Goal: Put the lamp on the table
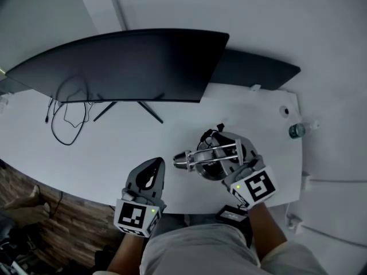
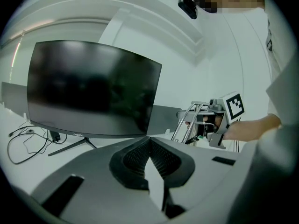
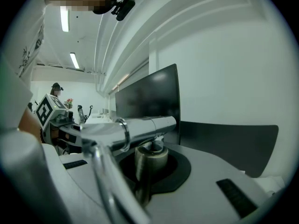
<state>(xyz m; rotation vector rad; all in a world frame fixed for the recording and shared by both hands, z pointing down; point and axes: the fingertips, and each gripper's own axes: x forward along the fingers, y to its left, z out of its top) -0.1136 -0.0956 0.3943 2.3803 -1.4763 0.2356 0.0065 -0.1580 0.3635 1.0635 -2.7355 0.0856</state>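
Right claw (image 3: pixel 148 158) is clamped tight on the stem of the chrome metal desk lamp (image 1: pixel 215 155) at the white counter (image 1: pixel 114 150) edge, before the curved black monitor (image 1: pixel 132 62), left claw (image 2: pixel 149 146) pressed together, empty.

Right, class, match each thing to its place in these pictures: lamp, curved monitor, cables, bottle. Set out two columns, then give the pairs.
Things
1. lamp
2. curved monitor
3. cables
4. bottle

Places
A. lying on the left part of the table
B. by the table's right edge
C. gripped in the right tool
D. standing at the back of the table

Pairs: 1-C, 2-D, 3-A, 4-B
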